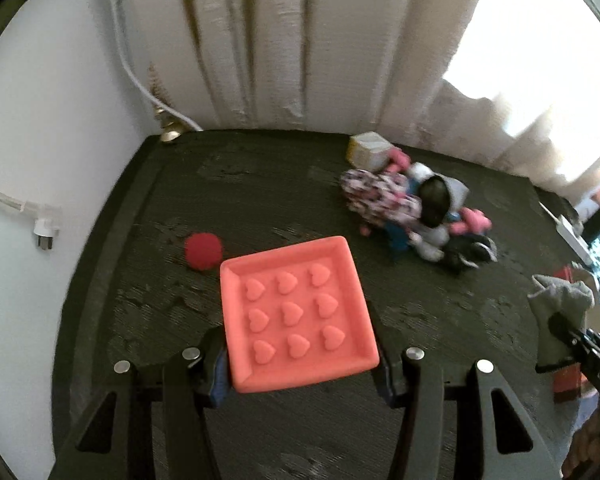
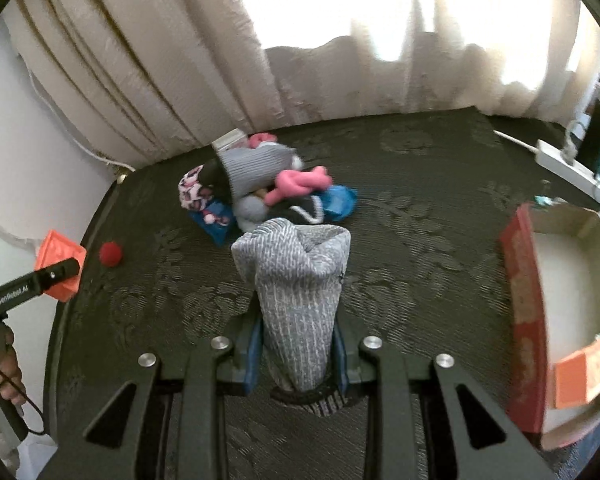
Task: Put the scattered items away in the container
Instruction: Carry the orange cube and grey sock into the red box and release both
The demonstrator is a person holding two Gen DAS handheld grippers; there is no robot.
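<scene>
My left gripper [image 1: 300,364] is shut on a pink square silicone mould with raised hearts [image 1: 295,312] and holds it above the dark table. My right gripper [image 2: 297,360] is shut on a grey knitted sock [image 2: 300,280], also in the left wrist view [image 1: 560,300]. The red cardboard box [image 2: 524,300] stands at the table's right, open, with an orange item [image 2: 580,372] inside. A pile of socks and small items [image 2: 267,188] lies at the back of the table, also in the left wrist view [image 1: 412,208]. A red pompom [image 1: 203,250] lies to the left.
The table has a dark patterned cloth [image 2: 420,220]. Cream curtains [image 2: 159,60] hang behind it. A white power strip [image 2: 564,168] lies at the back right. A white cable and plug [image 1: 43,232] hang on the wall at left. A small yellowish box [image 1: 368,150] sits behind the pile.
</scene>
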